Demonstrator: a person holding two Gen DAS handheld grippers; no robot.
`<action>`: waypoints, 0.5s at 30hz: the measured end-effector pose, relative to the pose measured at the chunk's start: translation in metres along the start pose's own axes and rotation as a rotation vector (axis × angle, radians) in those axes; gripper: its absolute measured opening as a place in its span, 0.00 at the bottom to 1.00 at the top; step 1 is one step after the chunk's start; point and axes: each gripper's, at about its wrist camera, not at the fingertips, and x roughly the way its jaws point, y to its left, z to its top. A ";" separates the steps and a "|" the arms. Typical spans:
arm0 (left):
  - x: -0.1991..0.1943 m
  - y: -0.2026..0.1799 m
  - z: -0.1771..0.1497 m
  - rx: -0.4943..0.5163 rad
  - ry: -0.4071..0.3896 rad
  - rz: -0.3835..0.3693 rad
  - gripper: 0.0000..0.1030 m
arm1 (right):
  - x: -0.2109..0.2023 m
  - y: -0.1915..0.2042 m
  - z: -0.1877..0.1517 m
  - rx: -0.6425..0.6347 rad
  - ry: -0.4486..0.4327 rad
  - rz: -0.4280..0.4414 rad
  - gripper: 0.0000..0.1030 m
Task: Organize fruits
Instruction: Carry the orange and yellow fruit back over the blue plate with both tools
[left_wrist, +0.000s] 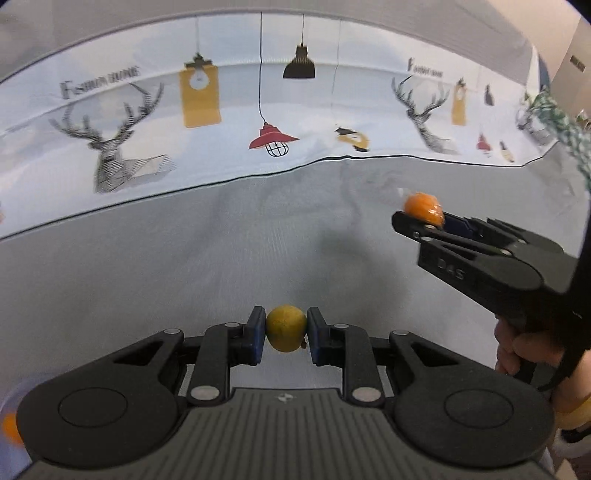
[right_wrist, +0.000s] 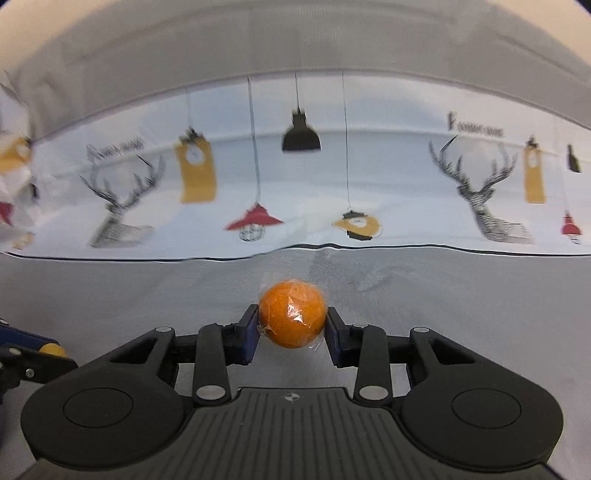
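Note:
My left gripper (left_wrist: 286, 332) is shut on a small yellow fruit (left_wrist: 286, 328) and holds it above the grey tabletop (left_wrist: 184, 266). My right gripper (right_wrist: 291, 325) is shut on an orange wrapped in clear film (right_wrist: 292, 318), also held above the table. The right gripper with its orange (left_wrist: 423, 208) shows at the right of the left wrist view. The tip of the left gripper with the yellow fruit (right_wrist: 50, 349) shows at the left edge of the right wrist view.
A white cloth printed with deer and lamps (left_wrist: 258, 122) hangs along the back of the table. Another orange fruit (left_wrist: 11, 428) lies blurred at the lower left edge. A green-patterned object (left_wrist: 561, 122) stands at the far right.

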 end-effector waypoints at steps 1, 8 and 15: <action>-0.015 0.000 -0.008 -0.003 0.001 -0.003 0.25 | -0.018 0.004 -0.002 0.005 -0.012 0.005 0.37; -0.117 0.010 -0.076 -0.032 -0.018 0.043 0.25 | -0.142 0.056 -0.029 -0.017 -0.062 0.081 0.37; -0.197 0.036 -0.129 -0.065 -0.055 0.097 0.25 | -0.230 0.124 -0.053 -0.020 -0.032 0.233 0.37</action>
